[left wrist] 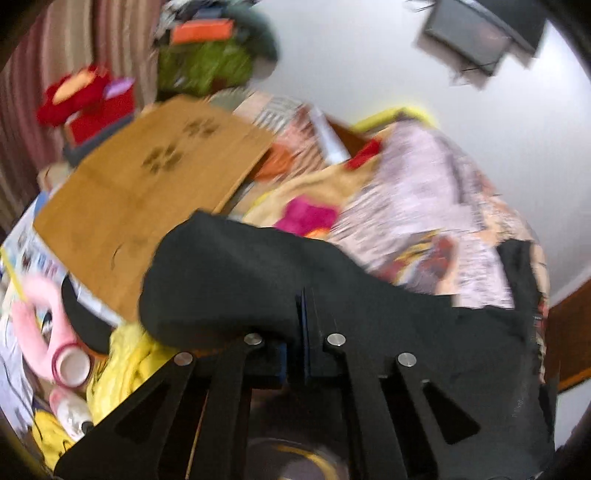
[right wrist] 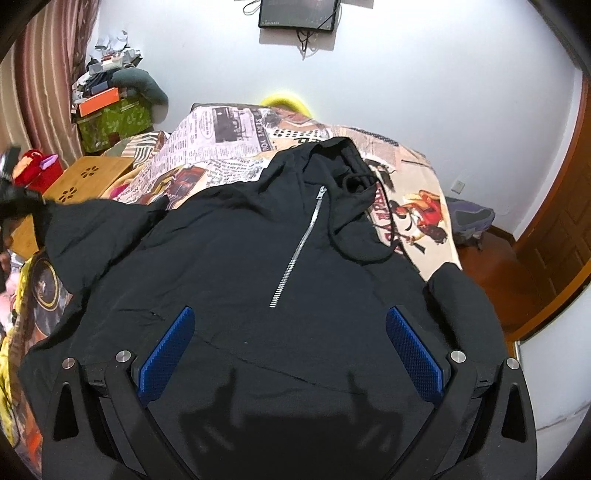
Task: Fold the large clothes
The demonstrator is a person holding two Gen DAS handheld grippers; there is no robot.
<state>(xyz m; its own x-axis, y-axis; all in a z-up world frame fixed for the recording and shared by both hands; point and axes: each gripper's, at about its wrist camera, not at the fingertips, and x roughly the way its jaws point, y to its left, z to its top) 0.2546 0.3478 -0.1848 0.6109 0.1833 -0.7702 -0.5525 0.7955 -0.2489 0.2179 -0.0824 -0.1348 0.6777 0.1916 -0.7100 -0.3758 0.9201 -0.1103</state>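
Observation:
A black zip hoodie [right wrist: 236, 258] lies front up on a bed covered with a newspaper-print sheet [right wrist: 218, 144], hood toward the far wall. My right gripper [right wrist: 290, 321] hovers open over its lower front, its blue pads [right wrist: 168, 352] spread wide and empty. My left gripper [left wrist: 304, 295] is shut on the hoodie's left sleeve [left wrist: 236, 280] and holds it lifted off the bed; that view is motion-blurred. In the right wrist view the raised sleeve [right wrist: 74, 229] shows at the left edge.
A wooden lap table [right wrist: 85, 181] and red plush toys [right wrist: 33, 166] stand left of the bed. A green box [right wrist: 114, 123] with clutter sits in the far corner. A monitor [right wrist: 299, 13] hangs on the wall. A wooden door [right wrist: 565, 236] is at right.

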